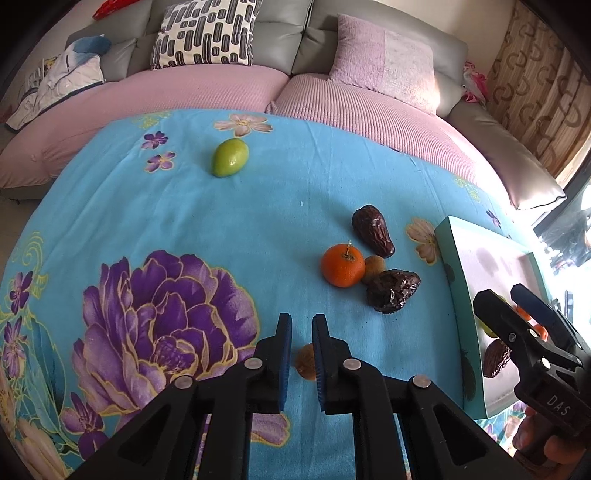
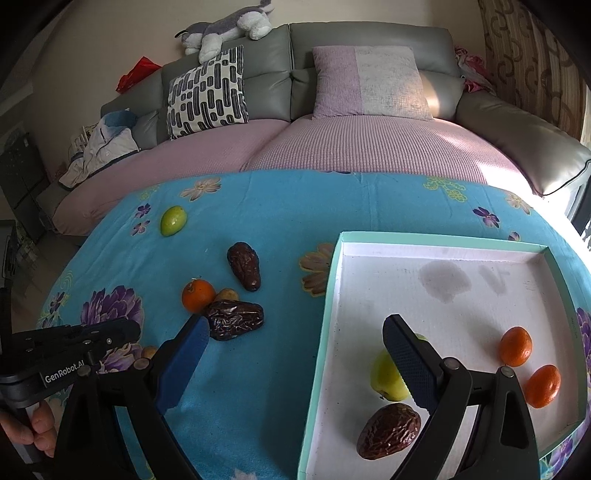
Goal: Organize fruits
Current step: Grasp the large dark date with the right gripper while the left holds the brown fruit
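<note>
- Small brown fruit [image 1: 306, 361] sits on the blue floral cloth [image 1: 229, 221], near its front edge, right between the left gripper [image 1: 302, 325] fingers.
- Those fingers stand narrowly apart, flanking the fruit on each side; whether the pads actually touch it, I cannot tell.
- Just beyond, toward the middle of the cloth, a cluster: an orange [image 1: 342, 265], a second small brown fruit [image 1: 375, 268] tucked against it, and a wrinkled date [image 1: 393, 290] touching that one.
- Another date [image 1: 373, 230] lies just behind the cluster, apart from the orange.
- A green fruit [image 1: 229, 158] sits alone, well apart, near the far left edge of the cloth.
- At the right side of the cloth, the teal-rimmed tray [image 2: 334, 280] holds a green fruit [image 2: 388, 376], a date [image 2: 389, 430] near its front edge, and two oranges [image 2: 516, 346] [image 2: 542, 386] by its right wall.
- The right gripper [image 2: 295, 332] hovers with fingers spread wide, holding nothing; one finger over the cloth, the other over the tray.
- A hand [image 2: 38, 430] grips the left tool's handle at the lower left.
- Behind the cloth: a grey sofa [image 2: 365, 40] with pink covers, a patterned cushion [image 2: 207, 94], a pink cushion [image 2: 369, 81] and a stuffed toy [image 2: 225, 29] on top.
</note>
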